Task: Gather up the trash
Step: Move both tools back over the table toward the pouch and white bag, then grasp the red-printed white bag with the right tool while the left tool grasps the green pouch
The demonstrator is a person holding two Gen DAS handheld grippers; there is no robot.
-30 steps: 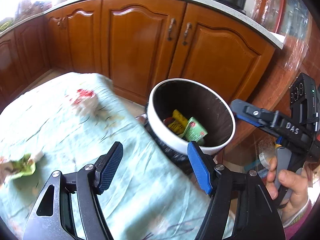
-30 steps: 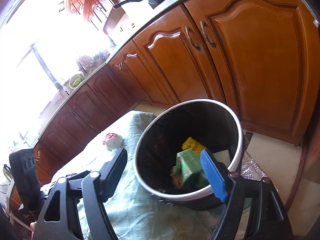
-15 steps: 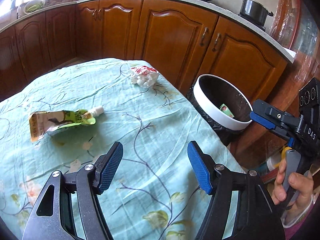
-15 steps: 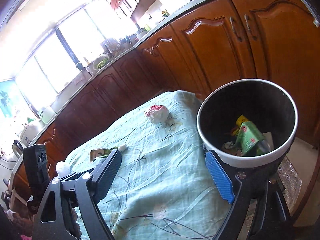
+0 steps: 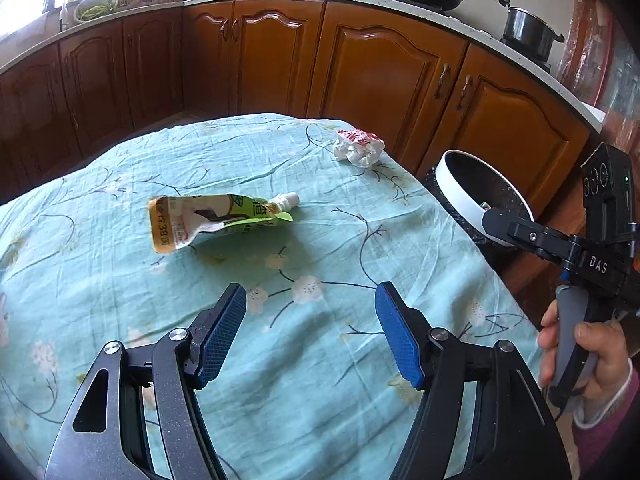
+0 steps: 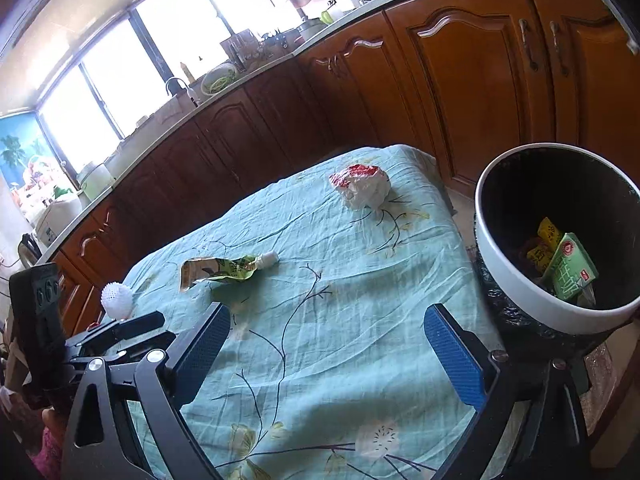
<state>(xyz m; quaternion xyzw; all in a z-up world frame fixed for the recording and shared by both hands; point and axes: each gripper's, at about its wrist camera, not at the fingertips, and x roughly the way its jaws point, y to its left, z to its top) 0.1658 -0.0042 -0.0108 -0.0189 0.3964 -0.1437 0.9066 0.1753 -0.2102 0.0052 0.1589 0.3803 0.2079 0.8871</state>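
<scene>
A counter (image 5: 120,280) covered by a wrinkled pale turquoise cloth printed with dark branches and white blossoms fills both views. Two pieces of trash lie on it, well apart. One is a flattened foil drink pouch (image 5: 212,220) (image 6: 218,270), tan and green with a white screw spout, lying on its side near the middle of the cloth. The other is a crumpled wrapper (image 5: 359,148) (image 6: 362,186), white with red print, balled up near the far corner of the cloth.

Just beside that far corner stands one round trash bin (image 5: 460,196) (image 6: 516,276) with a smooth white rim and a black liner. The right wrist view shows a green carton (image 6: 570,272) and yellow packets (image 6: 544,242) inside it.

The left tool (image 5: 310,328) hovers above the near part of the cloth, its two blue ridged pads spread wide with nothing between them. The right tool (image 6: 336,350) also hovers over the cloth, pads spread wide and empty, with the bin to its right. A hand (image 5: 588,356) wraps around the grey handle of the right tool, at the right edge of the left wrist view.

Glossy brown wooden cabinets (image 5: 380,68) with arched door panels run behind the counter.
</scene>
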